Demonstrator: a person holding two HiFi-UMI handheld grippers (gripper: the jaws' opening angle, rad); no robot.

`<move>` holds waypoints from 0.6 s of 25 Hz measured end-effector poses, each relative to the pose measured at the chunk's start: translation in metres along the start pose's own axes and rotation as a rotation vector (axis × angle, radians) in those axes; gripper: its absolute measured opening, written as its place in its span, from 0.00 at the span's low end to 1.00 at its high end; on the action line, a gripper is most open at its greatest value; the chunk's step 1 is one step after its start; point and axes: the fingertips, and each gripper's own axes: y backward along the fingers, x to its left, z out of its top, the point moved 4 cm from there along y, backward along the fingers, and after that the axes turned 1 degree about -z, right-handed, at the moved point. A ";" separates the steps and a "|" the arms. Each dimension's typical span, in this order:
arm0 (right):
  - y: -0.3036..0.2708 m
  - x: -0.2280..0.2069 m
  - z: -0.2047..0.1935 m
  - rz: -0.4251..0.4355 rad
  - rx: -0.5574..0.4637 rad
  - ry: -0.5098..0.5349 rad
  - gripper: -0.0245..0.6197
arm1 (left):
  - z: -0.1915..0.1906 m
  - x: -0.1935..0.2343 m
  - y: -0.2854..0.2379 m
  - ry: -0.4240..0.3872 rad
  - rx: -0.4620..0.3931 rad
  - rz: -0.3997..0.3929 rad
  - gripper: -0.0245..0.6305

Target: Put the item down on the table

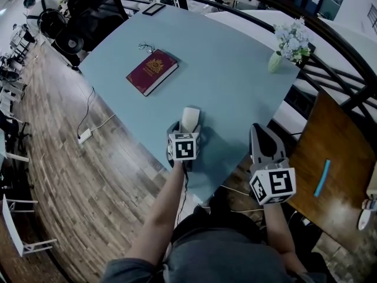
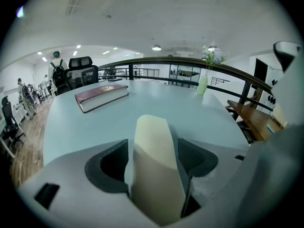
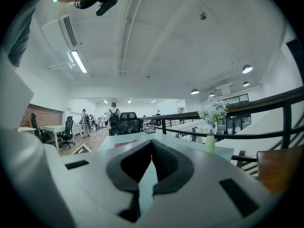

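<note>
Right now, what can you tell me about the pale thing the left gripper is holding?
The cream-coloured item is a smooth, plain slab with a squared-off tip; its material is unclear. It sits between the left gripper's jaws, which press both its sides, and its tip pokes out over the blue table.

Open tabletop (image 1: 224, 69) mid — book (image 1: 152, 71) to L, flower vase (image 1: 275, 62) at R edge, well apart

Wood-plank floor (image 1: 65, 175) is spreading out at nine o'clock of the pale blue table (image 1: 235, 69); black office chairs (image 1: 97, 10) are standing at eleven, a black railing (image 1: 339, 40) is curving past at two, ceiling strip lights (image 3: 78, 61) are glowing overhead.
</note>
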 end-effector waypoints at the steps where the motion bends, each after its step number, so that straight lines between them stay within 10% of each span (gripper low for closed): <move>1: 0.000 -0.001 0.001 0.000 -0.001 -0.001 0.04 | 0.005 0.000 0.006 -0.005 -0.020 -0.001 0.52; 15: -0.002 0.005 0.011 0.012 -0.039 -0.023 0.04 | 0.083 0.006 0.114 0.001 -0.386 -0.026 0.35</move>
